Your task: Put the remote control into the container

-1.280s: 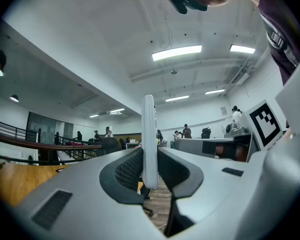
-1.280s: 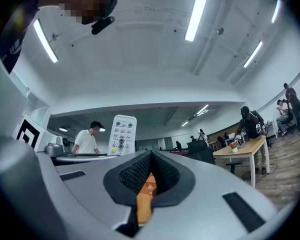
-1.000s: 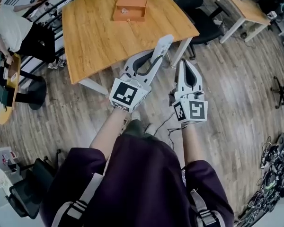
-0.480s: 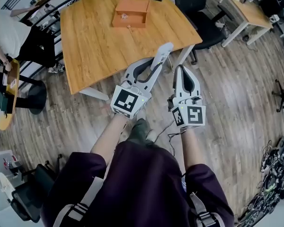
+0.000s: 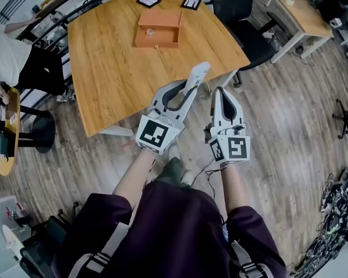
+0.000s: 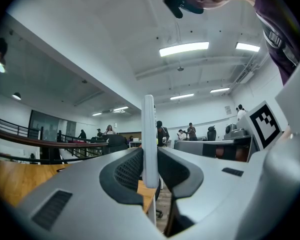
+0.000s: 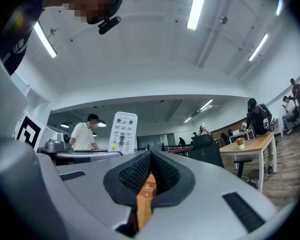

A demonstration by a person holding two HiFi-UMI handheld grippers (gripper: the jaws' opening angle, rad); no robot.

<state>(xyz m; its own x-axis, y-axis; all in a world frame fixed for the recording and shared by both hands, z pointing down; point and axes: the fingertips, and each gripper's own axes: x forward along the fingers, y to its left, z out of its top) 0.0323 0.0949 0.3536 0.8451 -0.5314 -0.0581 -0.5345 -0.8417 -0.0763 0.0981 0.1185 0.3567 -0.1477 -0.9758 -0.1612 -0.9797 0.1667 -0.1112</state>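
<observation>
In the head view my left gripper is shut on a white remote control, whose free end reaches over the near edge of the wooden table. An open orange-brown wooden box sits far back on that table. The right gripper hangs just right of the left one, shut and empty, over the floor. The left gripper view shows the remote edge-on, clamped between the pads. From the right gripper view the remote's button face shows to the left, and its own pads meet.
Two black-and-white marker cards lie behind the box. A black office chair stands at the table's right, with another desk beyond. A person stands at the left. Cables lie on the floor, lower right.
The table and box have come nearer in the head view. Both grippers have stayed side by side, and the remote's tip now overlaps the table's near edge.
</observation>
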